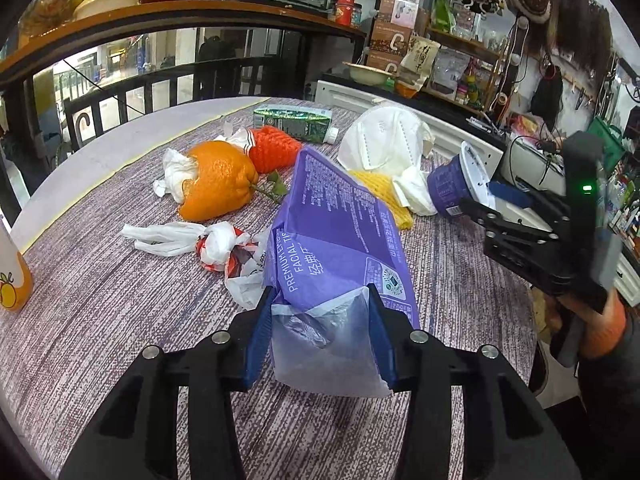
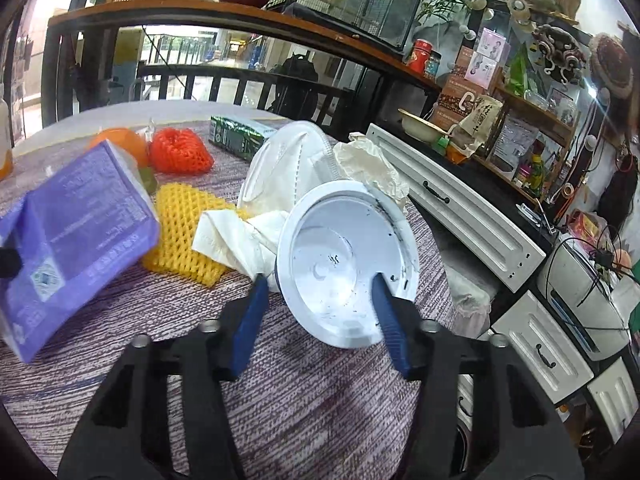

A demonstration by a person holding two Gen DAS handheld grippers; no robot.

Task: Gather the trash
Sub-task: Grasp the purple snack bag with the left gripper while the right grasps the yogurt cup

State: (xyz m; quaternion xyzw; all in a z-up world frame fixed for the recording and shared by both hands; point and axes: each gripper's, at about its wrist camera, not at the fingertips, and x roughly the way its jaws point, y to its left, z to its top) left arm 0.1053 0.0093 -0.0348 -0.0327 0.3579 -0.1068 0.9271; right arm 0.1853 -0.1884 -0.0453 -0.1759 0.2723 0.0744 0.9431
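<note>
My left gripper (image 1: 320, 300) is shut on the clear end of a purple facial tissue pack (image 1: 340, 232) and holds it tilted above the table; the pack also shows in the right wrist view (image 2: 76, 232). My right gripper (image 2: 320, 284) has one finger inside and one outside a purple cup with a white inside (image 2: 344, 264), gripping its rim; the cup lies on its side (image 1: 456, 184). The right gripper also shows in the left wrist view (image 1: 496, 200). A white face mask (image 1: 384, 140), crumpled tissue (image 2: 240, 240) and yellow foam net (image 2: 184, 232) lie beside the cup.
An orange peel stuffed with tissue (image 1: 216, 184), a red foam net (image 1: 276, 148), a green carton (image 1: 296, 122) and a knotted plastic bag (image 1: 216, 248) lie on the round table (image 1: 100, 320). An orange bottle (image 1: 12, 280) stands at the left edge. White drawers (image 2: 460, 216) stand to the right.
</note>
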